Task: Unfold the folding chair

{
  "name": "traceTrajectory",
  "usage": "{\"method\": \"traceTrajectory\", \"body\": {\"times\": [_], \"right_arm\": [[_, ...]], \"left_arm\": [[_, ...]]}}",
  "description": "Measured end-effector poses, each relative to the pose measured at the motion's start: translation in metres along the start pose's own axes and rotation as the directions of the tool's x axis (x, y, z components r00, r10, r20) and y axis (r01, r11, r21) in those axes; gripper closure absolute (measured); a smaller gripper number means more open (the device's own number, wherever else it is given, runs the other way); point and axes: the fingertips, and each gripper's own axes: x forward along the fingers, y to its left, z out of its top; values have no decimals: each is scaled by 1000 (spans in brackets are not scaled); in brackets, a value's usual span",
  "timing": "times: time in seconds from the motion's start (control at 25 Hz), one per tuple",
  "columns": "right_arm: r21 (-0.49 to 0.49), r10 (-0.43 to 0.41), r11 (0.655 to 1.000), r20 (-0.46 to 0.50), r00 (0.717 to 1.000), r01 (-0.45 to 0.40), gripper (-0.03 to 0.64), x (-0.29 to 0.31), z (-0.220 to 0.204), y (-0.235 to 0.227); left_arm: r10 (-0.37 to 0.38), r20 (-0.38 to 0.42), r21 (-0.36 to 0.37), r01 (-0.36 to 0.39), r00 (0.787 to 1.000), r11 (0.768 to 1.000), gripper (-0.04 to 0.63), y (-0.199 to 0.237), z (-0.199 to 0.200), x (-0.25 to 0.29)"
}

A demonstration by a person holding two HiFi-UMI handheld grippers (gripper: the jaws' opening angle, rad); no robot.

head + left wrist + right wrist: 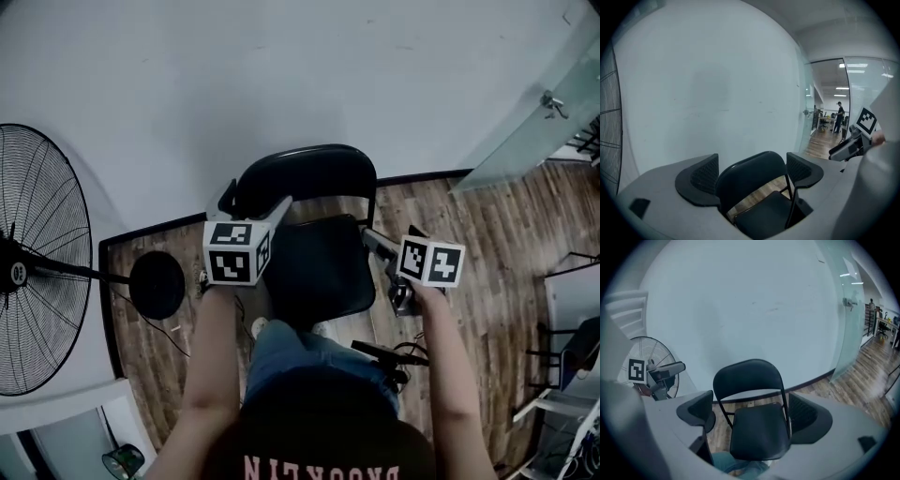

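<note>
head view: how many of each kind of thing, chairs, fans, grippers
folding chair: 1
standing fan: 1
grippers: 2, the left gripper and the right gripper
total: 4

The wood-plank floor (487, 244) carries the unfolded black folding chair (314, 267) and a standing fan's round base (157, 284).
</note>
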Motion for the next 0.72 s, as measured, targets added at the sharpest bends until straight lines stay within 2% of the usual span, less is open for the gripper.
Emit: {"method": "traceTrajectory", "body": {"times": [0.12, 0.28, 0.52, 0.72], "right_arm": [[-32, -17, 999, 136, 991, 21, 137, -17, 28, 7], [-76, -30, 996, 294, 955, 54, 208, -42, 55, 20], [-128, -29, 988, 399, 917, 87, 390, -70, 73, 35], [-172, -42, 976, 454, 890, 134, 513, -89, 83, 39]], "left_arm": [[-7, 29, 7, 7, 1000, 1000, 155, -1, 12, -6], [-19, 70, 16, 18, 997, 1000, 196, -5, 25, -11], [-65, 114, 43, 60, 991, 997, 262, -17, 37, -14], [-37, 152, 92, 23, 988, 995, 408, -20, 48, -22]]}}
